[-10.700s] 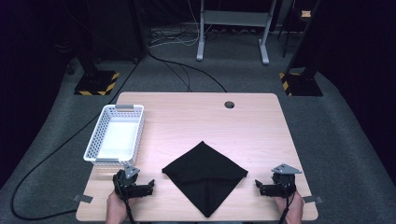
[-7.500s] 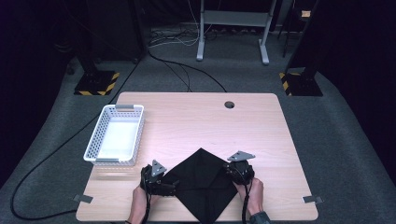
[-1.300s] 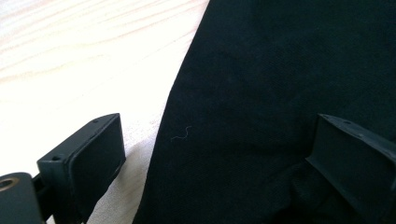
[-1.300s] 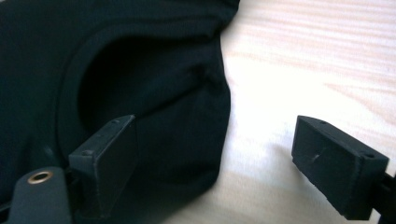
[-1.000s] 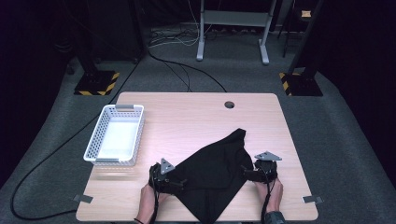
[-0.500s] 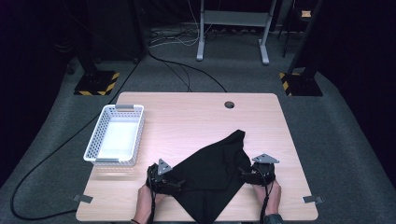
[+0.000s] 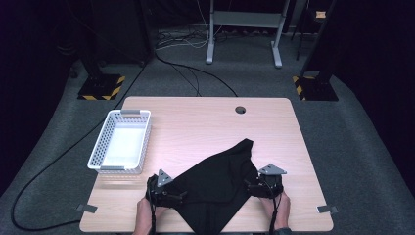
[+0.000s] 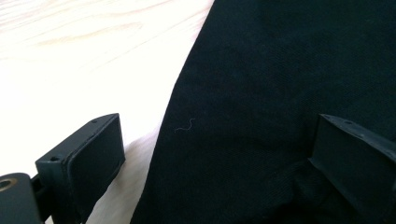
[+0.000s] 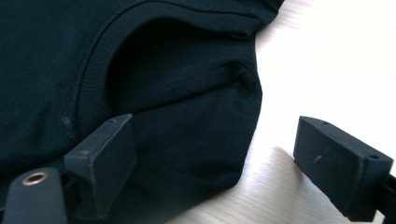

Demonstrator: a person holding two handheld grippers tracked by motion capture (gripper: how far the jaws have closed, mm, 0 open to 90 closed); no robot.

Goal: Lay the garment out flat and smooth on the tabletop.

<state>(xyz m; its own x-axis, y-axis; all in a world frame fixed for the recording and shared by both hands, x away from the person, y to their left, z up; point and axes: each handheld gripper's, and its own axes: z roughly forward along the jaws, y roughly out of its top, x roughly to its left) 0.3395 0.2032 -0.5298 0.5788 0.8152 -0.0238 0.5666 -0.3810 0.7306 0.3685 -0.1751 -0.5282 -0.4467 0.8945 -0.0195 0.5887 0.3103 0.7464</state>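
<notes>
A black garment (image 7: 220, 178) lies spread on the wooden table (image 7: 195, 122), with its far tip pointing toward the table's right half. My left gripper (image 7: 180, 196) rests at the garment's left edge. In the left gripper view it (image 8: 219, 135) stands open, with the cloth edge (image 8: 280, 93) running between the jaws. My right gripper (image 7: 250, 186) sits at the garment's right edge. It (image 9: 215, 135) is open too, one jaw over the fabric and the other over bare wood, with a ribbed collar (image 9: 98, 70) just ahead. Neither pair of pads presses the cloth.
A white perforated basket (image 7: 103, 147) stands empty at the table's left. A round cable hole (image 7: 240, 109) is at the far edge. Grey tape tabs (image 7: 325, 209) mark the near corners. Black cables cross the carpet beyond the table.
My left gripper has slid a little to the left along the cloth's edge. The right gripper has stayed put. The garment was a flat diamond much earlier; its far tip has since shifted right.
</notes>
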